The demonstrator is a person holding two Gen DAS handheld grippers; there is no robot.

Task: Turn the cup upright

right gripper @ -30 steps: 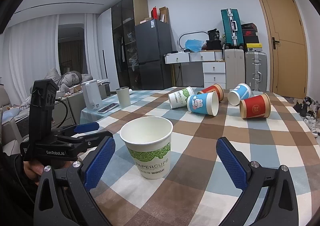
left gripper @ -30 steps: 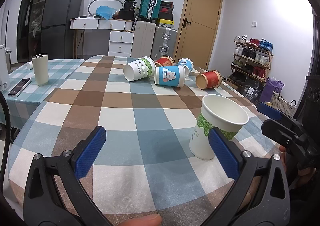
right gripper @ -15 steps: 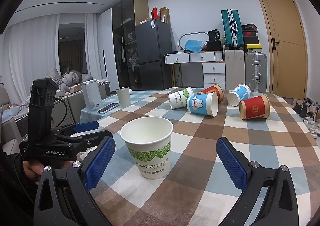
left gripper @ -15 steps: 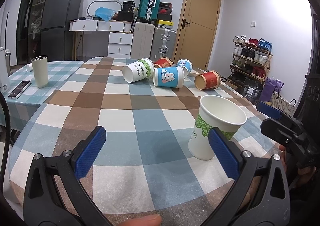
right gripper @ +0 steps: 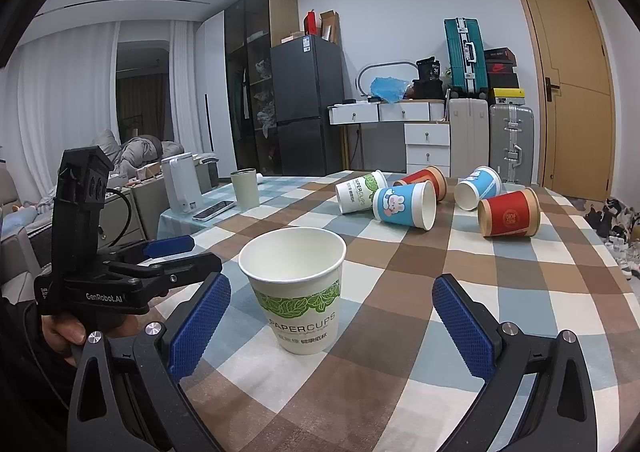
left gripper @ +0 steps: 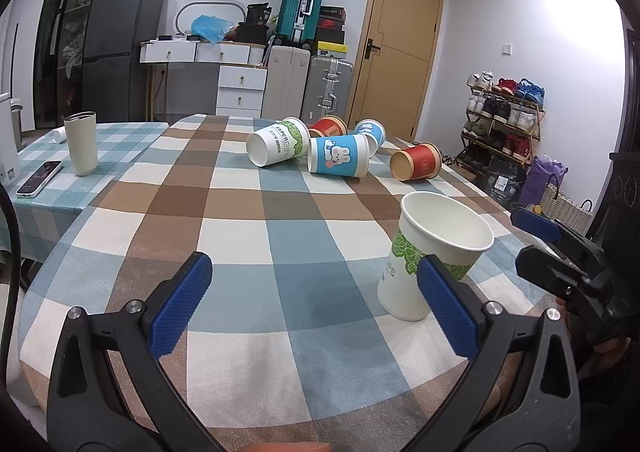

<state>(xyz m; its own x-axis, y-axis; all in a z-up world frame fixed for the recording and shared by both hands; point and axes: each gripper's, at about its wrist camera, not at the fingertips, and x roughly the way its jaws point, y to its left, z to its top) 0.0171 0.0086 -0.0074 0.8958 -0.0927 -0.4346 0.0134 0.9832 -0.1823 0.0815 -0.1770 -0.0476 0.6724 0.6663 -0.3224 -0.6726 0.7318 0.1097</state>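
Observation:
A white paper cup with green leaves (left gripper: 424, 260) (right gripper: 298, 288) stands upright, mouth up, near the table's front edge. My left gripper (left gripper: 316, 308) is open and empty, its right finger just in front of that cup. My right gripper (right gripper: 332, 324) is open and empty, with the cup standing just beyond its left finger. Several cups lie on their sides farther back: a white and green one (left gripper: 278, 142), a blue rabbit one (left gripper: 338, 155), a red one (left gripper: 416, 168), another red one (left gripper: 329, 127) and another blue one (left gripper: 370, 132).
The checked tablecloth (left gripper: 248, 236) covers the table. A beige tumbler (left gripper: 81, 143), a phone (left gripper: 39, 178) and a white kettle (right gripper: 182, 186) are on the side table at left. Suitcases, drawers, a fridge and a shoe rack (left gripper: 504, 120) lie beyond.
The left wrist view has drifted slightly, so the cups sit a little lower and to the left. Both grippers stay open and the upright cup has not moved.

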